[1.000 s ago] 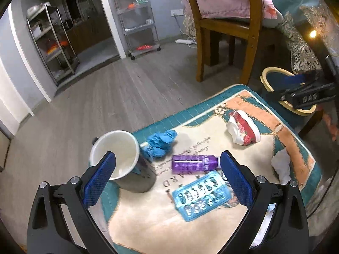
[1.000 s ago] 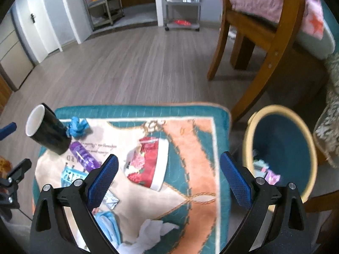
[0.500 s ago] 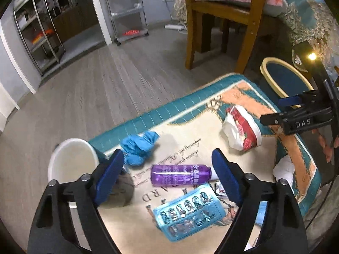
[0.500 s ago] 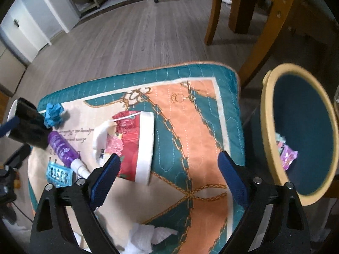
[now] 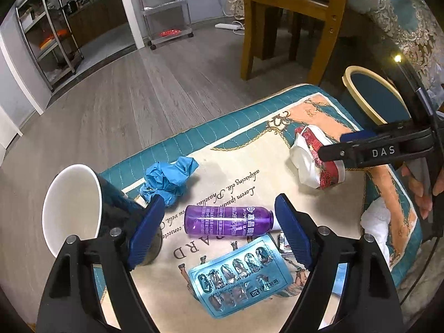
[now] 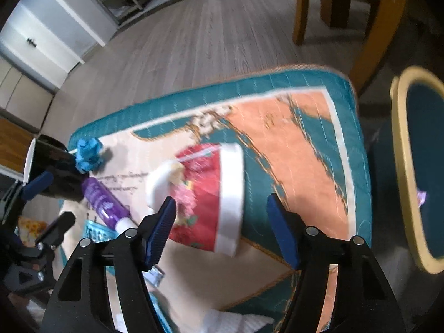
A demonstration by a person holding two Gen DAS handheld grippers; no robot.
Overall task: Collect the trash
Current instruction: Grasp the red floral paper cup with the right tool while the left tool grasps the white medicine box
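A purple bottle (image 5: 227, 220) lies on its side on the patterned mat (image 5: 249, 116), lengthwise between the pads of my left gripper (image 5: 219, 223), which is open just above it. A crushed red-and-white paper cup (image 6: 213, 191) lies between the pads of my right gripper (image 6: 222, 222). Those jaws are closing, with the pads still clear of the cup. The left wrist view shows the right gripper (image 5: 333, 145) over that cup (image 5: 313, 163). A crumpled blue glove (image 5: 169, 177) and a blister pack (image 5: 238, 274) lie beside the bottle.
A black mug (image 5: 72, 208) stands against my left finger. White tissue (image 5: 374, 222) lies at the mat's right edge. A teal bin with a yellow rim (image 6: 402, 166) stands right of the mat, a wooden chair (image 5: 277, 27) behind it. A hand (image 5: 421, 194) holds the right gripper.
Both grippers have come down and narrowed their jaws. The left has shifted from the mug to the purple bottle. The right has dropped around the red-and-white cup.
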